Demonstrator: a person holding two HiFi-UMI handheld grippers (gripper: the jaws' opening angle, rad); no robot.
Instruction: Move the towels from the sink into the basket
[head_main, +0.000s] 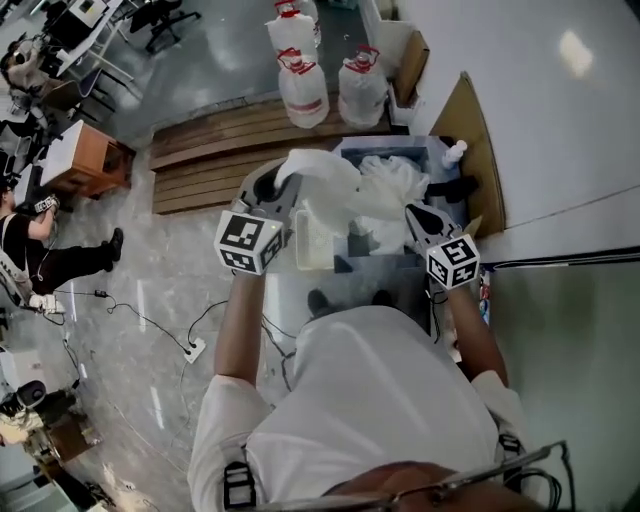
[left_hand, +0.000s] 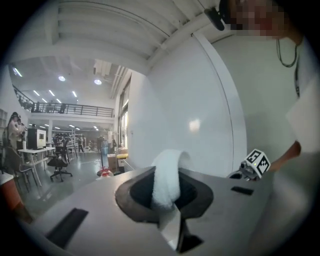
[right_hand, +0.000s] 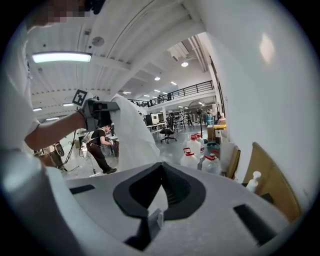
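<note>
Holding one towel up over sink, clenched in left gripper and apparently pinched by right gripper. Not yet in basket. More towels left in sink.

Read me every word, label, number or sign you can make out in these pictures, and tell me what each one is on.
No text here can be read.
Red labels on the plastic jugs: the print is too small and blurred to read.
Marker cubes: only black-and-white square patterns, no letters or numbers.
</note>
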